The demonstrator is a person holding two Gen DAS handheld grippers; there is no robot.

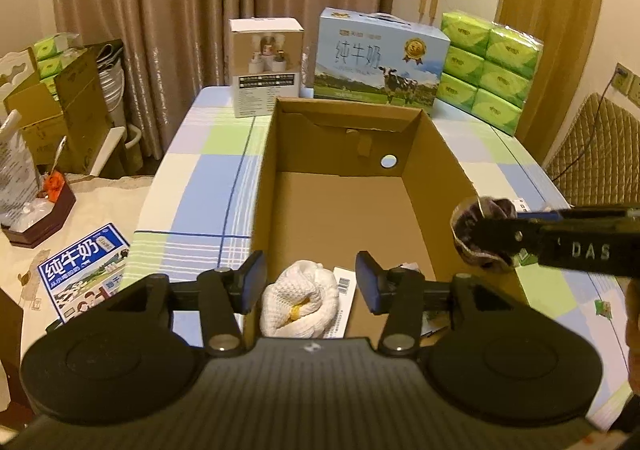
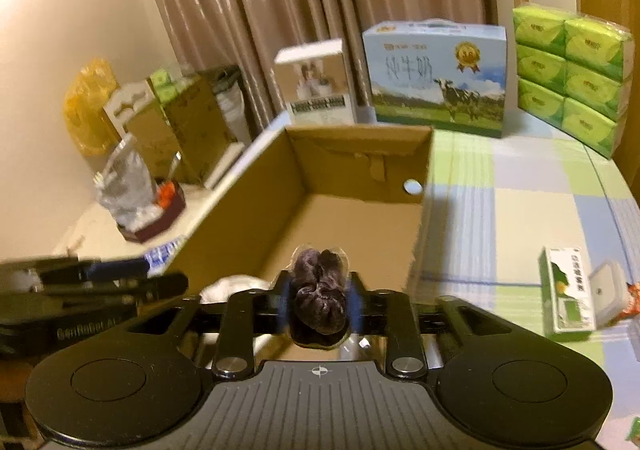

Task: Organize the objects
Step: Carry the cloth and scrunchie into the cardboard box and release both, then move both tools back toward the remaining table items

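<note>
An open cardboard box (image 1: 440,154) stands on the checked tablecloth; it also shows in the right wrist view (image 2: 248,178). A white knitted bundle (image 1: 300,300) lies in its near end, beside a flat white package (image 1: 345,290). My left gripper (image 1: 310,280) is open and empty, above the bundle. My right gripper (image 2: 320,296) is shut on a dark purple scrunchie in clear wrap (image 2: 320,290) and holds it over the box's near right corner. The scrunchie also shows in the left wrist view (image 1: 482,230).
A milk carton case (image 1: 380,58), a small white box (image 1: 266,66) and a stack of green tissue packs (image 1: 488,66) stand at the table's far end. A green-white box (image 2: 566,290) and a clear lidded container (image 2: 608,286) lie right of the cardboard box. More boxes crowd the left.
</note>
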